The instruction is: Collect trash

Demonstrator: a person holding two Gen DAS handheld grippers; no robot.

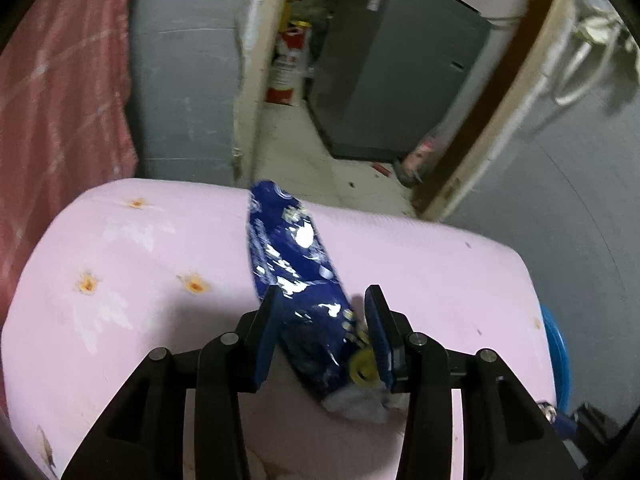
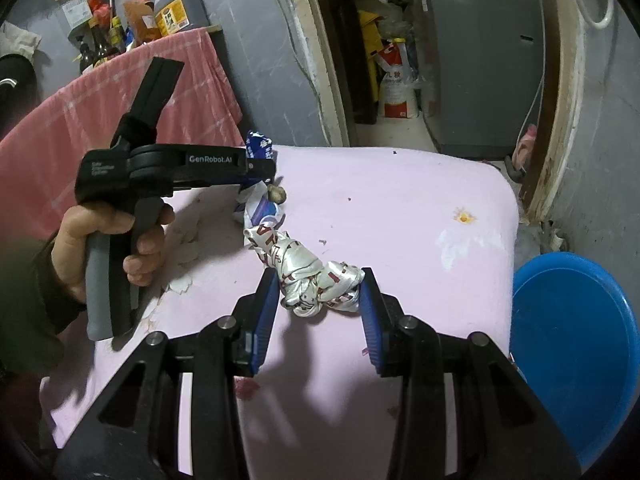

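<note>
A blue snack wrapper [image 1: 296, 264] sits between the fingers of my left gripper [image 1: 322, 304], held above the pink-covered table [image 1: 140, 280]; the jaws look closed on it. In the right wrist view the left gripper [image 2: 260, 168] is at the table's far left with the wrapper's end [image 2: 259, 145] sticking out. A crumpled silver-and-red wrapper [image 2: 308, 276] lies on the table [image 2: 400, 208] between the fingers of my right gripper [image 2: 320, 292], which touch its sides. A white-and-purple wrapper [image 2: 262, 210] and a small brown scrap [image 2: 277, 193] lie behind it.
A blue plastic basin [image 2: 572, 352] stands on the floor right of the table. A pink cloth [image 2: 100, 120] covers a counter with bottles at the left. A doorway behind the table shows a grey cabinet [image 2: 480, 60] and sacks.
</note>
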